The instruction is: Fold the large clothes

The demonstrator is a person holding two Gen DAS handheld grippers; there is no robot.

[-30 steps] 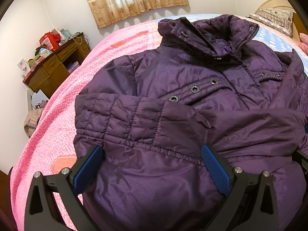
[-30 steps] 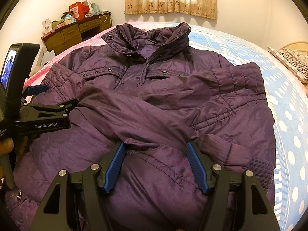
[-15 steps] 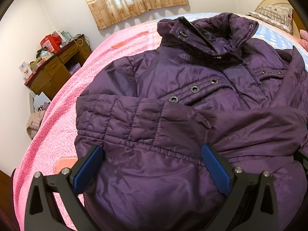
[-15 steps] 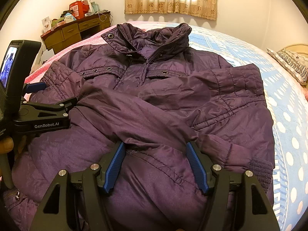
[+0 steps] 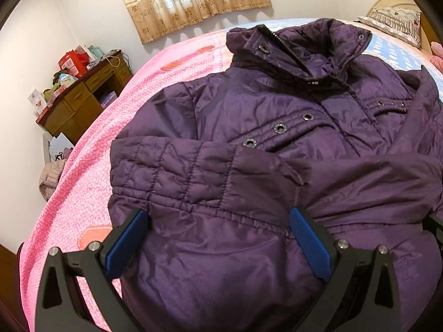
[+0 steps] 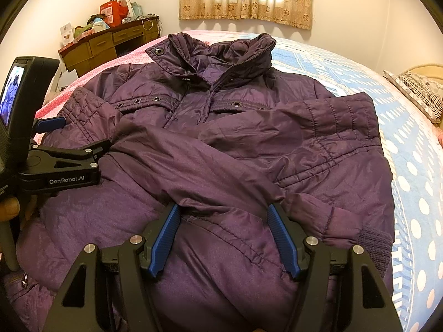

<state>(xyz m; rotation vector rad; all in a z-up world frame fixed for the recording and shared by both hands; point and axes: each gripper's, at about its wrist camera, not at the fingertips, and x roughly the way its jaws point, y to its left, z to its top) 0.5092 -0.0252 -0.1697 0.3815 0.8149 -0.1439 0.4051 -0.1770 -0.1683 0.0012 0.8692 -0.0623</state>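
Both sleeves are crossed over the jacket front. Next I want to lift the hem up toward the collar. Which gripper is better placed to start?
Probably the right gripper: it is open over the jacket near mid-width. The left gripper, also open, sits toward the side edge by the pink sheet. The hem is out of view.

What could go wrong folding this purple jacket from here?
Both sleeves lie crossed loosely over the jacket front, so lifting the hem may slide them off. The slick, puffy fabric could slip from the open right tongs or left tongs. The stiff upright collar may keep the fold from lying flat.
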